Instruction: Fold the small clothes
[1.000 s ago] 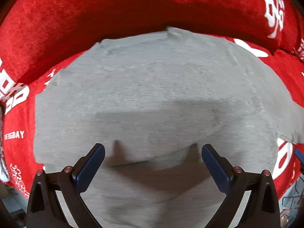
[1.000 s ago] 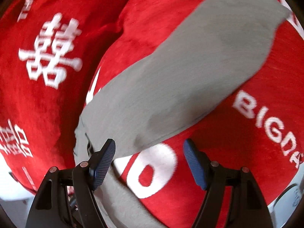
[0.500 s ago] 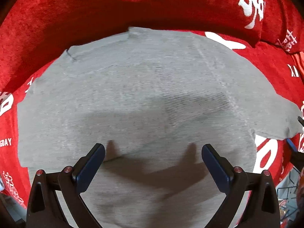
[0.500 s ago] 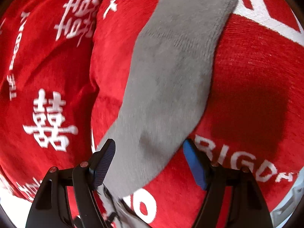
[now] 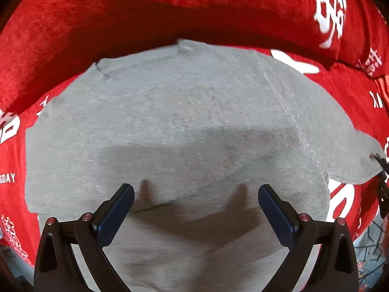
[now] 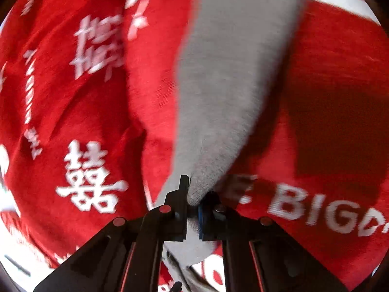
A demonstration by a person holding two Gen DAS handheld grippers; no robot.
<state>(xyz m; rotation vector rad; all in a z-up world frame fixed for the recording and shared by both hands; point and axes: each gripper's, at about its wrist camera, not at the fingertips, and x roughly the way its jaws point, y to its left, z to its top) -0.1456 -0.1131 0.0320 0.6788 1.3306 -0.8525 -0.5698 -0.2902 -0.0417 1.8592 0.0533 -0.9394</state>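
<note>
A grey knitted garment [image 5: 184, 131] lies spread flat on a red plush cover with white printing [image 5: 150, 7]. Behind it the cover rises into a thick padded roll that throws a dark shadow along the garment's far edge, where a small ribbed tab shows. One long grey part of the garment [image 6: 233, 77], narrow like a sleeve, stretches away across the red cover in the right wrist view.

The left hand-held gripper [image 5: 195, 209] hangs straight above the middle of the garment with its dark blue pads wide apart and nothing between them; its shadow falls on the knit below. The right hand-held gripper [image 6: 193, 209] is closed on the near end of the long grey part, the cloth pinched between its pads. In the left wrist view that gripper shows as a dark shape at the far right edge, at the sleeve tip [image 5: 364, 160].

White lettering on the cover reads "BIGD" to the right of the right gripper and "GDAY" at the left edge of the left wrist view, with large white Chinese double-happiness characters [image 6: 90, 177] elsewhere. The right wrist view is blurred.
</note>
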